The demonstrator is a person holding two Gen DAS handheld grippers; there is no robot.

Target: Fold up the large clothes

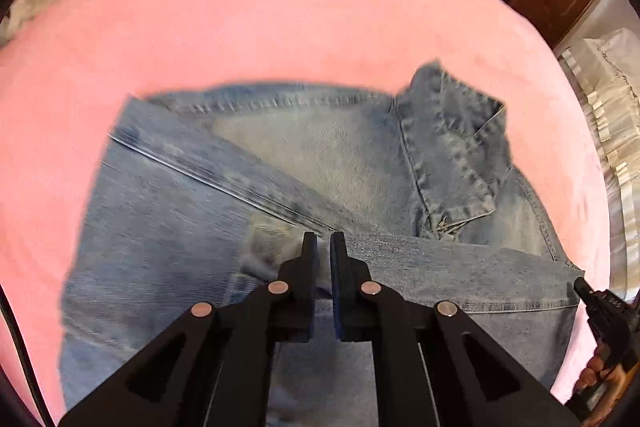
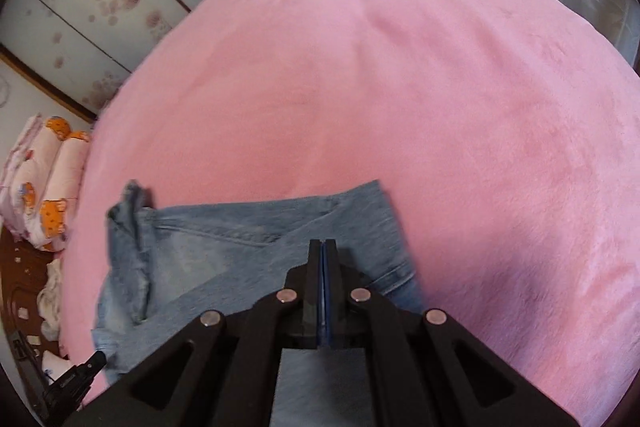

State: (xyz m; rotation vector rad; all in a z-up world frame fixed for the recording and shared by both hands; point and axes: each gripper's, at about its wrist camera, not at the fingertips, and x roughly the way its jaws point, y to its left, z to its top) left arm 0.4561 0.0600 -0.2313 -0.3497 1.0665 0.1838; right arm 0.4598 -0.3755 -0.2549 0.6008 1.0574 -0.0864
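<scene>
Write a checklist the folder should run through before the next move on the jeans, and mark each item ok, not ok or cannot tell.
1. Jeans lie on the pink blanket: ok.
2. Left gripper has a gap between its fingers: ok.
3. Left gripper holds denim: cannot tell.
4. Right gripper has its fingers together: ok.
5. Right gripper holds denim: cannot tell.
6. Bare blanket lies beyond the jeans: ok.

A pink blanket (image 2: 400, 87) covers the bed; 2 cartoon-print pillows (image 2: 44, 187) lie beside floral sliding doors (image 2: 80, 7).
</scene>
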